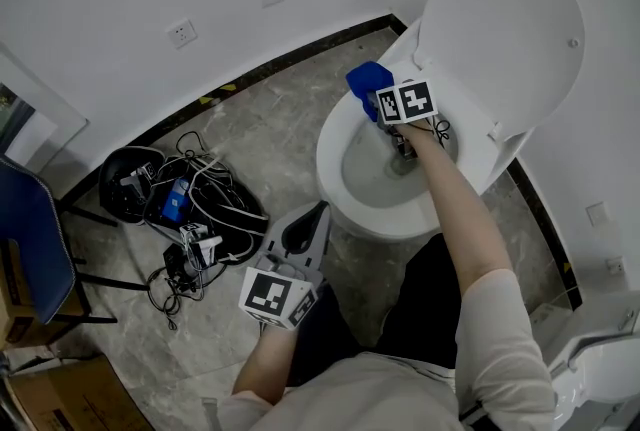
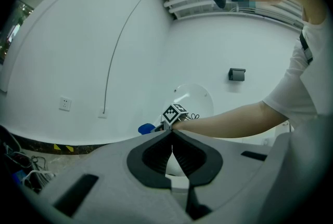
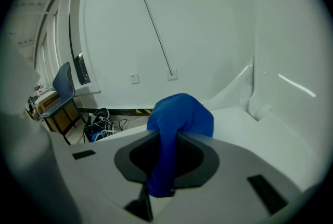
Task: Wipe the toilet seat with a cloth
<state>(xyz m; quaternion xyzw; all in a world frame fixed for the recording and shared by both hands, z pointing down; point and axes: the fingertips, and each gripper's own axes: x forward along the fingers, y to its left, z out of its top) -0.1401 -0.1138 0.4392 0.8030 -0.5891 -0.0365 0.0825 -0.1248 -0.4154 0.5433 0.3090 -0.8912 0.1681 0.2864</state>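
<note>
A white toilet stands with its lid (image 1: 505,14) raised and its seat rim (image 1: 332,169) showing around the bowl. My right gripper (image 1: 378,95) is shut on a blue cloth (image 1: 366,79) and holds it against the far left part of the rim. In the right gripper view the blue cloth (image 3: 179,119) bulges out past the jaws over the white seat (image 3: 281,140). My left gripper (image 1: 305,234) hangs shut and empty in front of the toilet, over the floor. From the left gripper view the shut jaws point at the toilet lid (image 2: 193,101) and blue cloth (image 2: 146,128).
A tangle of cables and gear (image 1: 185,209) lies on the grey floor left of the toilet. A blue chair (image 1: 30,239) stands at the far left, with cardboard boxes (image 1: 70,394) below it. A wall socket (image 1: 181,33) sits on the white wall. Another white fixture (image 1: 600,359) is at the lower right.
</note>
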